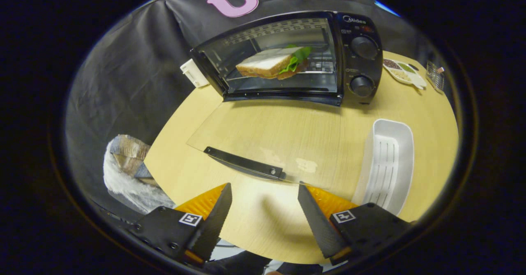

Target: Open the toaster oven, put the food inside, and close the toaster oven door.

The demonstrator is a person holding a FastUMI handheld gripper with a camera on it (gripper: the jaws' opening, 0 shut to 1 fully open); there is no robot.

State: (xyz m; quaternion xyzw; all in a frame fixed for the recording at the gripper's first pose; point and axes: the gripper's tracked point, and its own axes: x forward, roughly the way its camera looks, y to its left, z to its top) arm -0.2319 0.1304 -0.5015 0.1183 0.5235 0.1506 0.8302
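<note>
Down at the near end we see our gripper (265,209) with its two fingers (213,221) spread wide and nothing between them, only bare wood of the round, pale wooden table (254,225) showing in the gap. Neither finger touches anything.

Just ahead of the fingertips lies the toaster oven's clear glass door (271,143), folded fully down so that it rests flat over the table; we can see the wood grain straight through it. Along its near edge runs the door's long black handle bar (246,163), set a little left of the gap between the fingers.

Beyond the door stands the black toaster oven (287,57) itself, its cavity open toward us. Inside, on the wire rack, sits the sandwich of white bread with green lettuce leaves (273,63) poking out at its right side. On the oven's right panel we make out two round black knobs (363,47), one above the other.

To the right of the open door, beside the right finger, lies an oblong white plastic tray (388,164) with ribbed slots in its floor; it holds nothing. Farther back on the right, past the oven, rests a small white divided dish with dark and green seasonings (402,71), and next to it a small wire holder (435,75).

Left of the oven a small white box (194,73) leans at the table's edge. Off the table to the left we see a crumpled silvery and white bundle (127,164).
</note>
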